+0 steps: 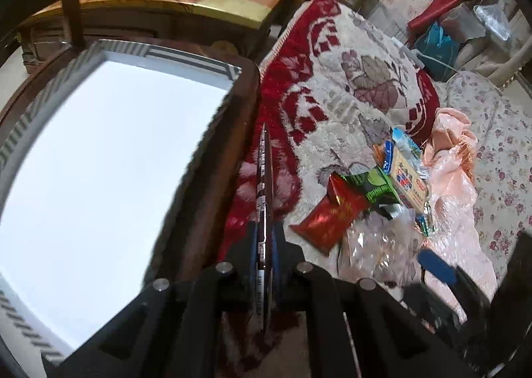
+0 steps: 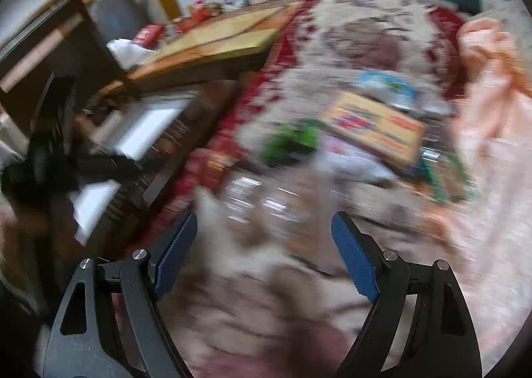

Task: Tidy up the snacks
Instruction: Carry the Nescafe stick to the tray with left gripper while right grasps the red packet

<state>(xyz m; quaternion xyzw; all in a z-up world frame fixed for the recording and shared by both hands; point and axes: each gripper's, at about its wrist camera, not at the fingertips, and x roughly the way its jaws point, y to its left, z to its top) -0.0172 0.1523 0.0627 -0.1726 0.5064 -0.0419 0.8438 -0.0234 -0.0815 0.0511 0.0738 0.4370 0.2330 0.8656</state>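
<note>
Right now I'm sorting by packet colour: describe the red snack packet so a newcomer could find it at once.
Start at the cream-and-red floral rug beside the dark-framed white tray. A heap of snacks lies near a pink plastic bag. The red snack packet is at the heap's tray-side edge, shiny red foil with gold print, next to a green packet.

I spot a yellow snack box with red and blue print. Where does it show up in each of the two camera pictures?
Left wrist view: the yellow snack box lies right of centre in the snack pile, beside the green packet.
Right wrist view: the same box sits upper right of centre, blurred, with the green packet to its left.
Shared landmark: the pink plastic bag, right of the box in both.
</note>
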